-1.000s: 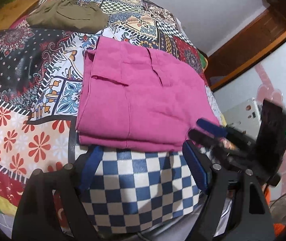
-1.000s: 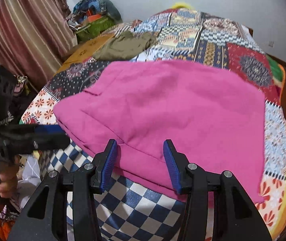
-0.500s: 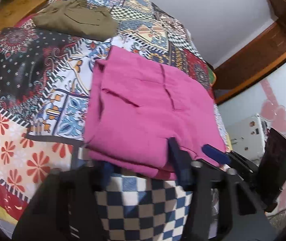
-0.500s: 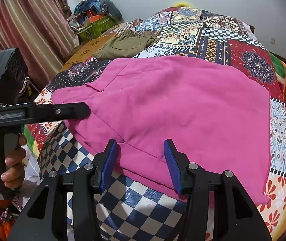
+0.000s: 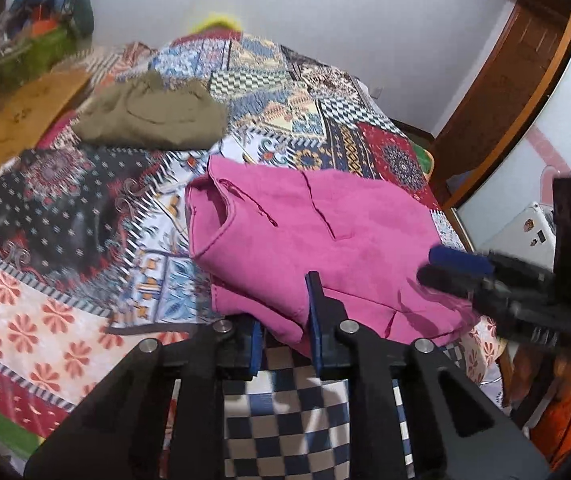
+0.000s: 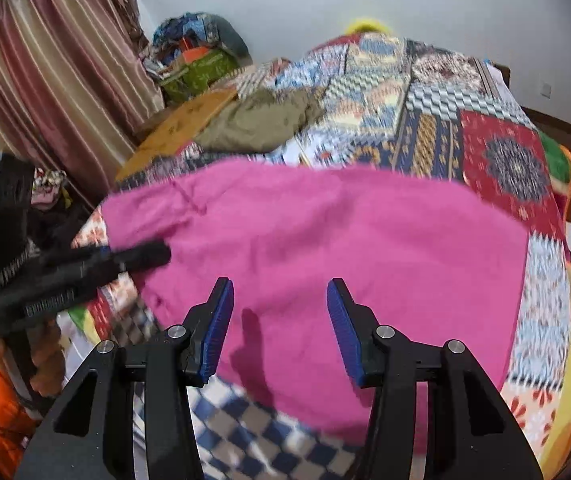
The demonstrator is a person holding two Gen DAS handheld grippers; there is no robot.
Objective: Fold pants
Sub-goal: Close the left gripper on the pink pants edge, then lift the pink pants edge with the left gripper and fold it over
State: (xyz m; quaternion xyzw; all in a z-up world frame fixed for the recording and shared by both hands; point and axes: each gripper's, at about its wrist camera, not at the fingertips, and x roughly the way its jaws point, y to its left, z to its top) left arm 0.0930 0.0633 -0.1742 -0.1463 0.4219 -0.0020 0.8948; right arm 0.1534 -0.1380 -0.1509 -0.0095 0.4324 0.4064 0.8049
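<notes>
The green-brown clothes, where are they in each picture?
Left wrist view: the olive clothes lie upper left on the quilt, beyond the pink pants.
Right wrist view: the olive clothes lie upper middle, just beyond the pink pants.
Shared landmark: the tan board left of them.

No text, label or number can be read anywhere — all of it too blurred.

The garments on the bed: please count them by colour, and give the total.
Pink pants: 1
Olive-green garment: 1
Total: 2
</notes>
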